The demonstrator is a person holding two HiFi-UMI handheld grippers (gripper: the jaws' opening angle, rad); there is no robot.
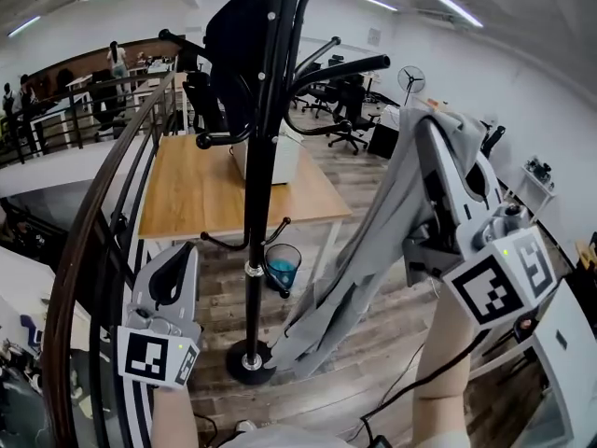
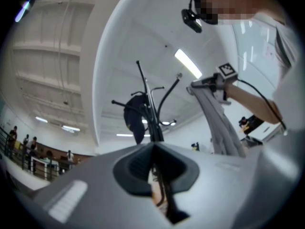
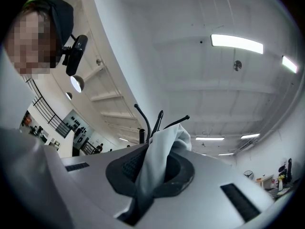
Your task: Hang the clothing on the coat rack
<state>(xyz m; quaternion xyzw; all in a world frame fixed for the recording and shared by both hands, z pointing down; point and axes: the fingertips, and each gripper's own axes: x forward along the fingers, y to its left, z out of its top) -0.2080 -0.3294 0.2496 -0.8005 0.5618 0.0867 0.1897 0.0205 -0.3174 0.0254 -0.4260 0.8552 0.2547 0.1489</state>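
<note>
The grey garment (image 1: 373, 250) was not yet on the rack (image 1: 266, 157). The fingers of the right gripper (image 1: 427, 124) were clenched on its top edge, and it trailed down from them, clear of every hook. A free hook (image 1: 364, 64) lay near, up and left of those fingers. The left gripper (image 1: 179, 255) was closed on nothing. Hooking and letting go remained.

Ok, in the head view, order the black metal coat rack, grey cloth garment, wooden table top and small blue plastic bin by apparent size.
1. black metal coat rack
2 or 3. grey cloth garment and wooden table top: alike, and the garment is nearer, so unranked
4. small blue plastic bin
</note>
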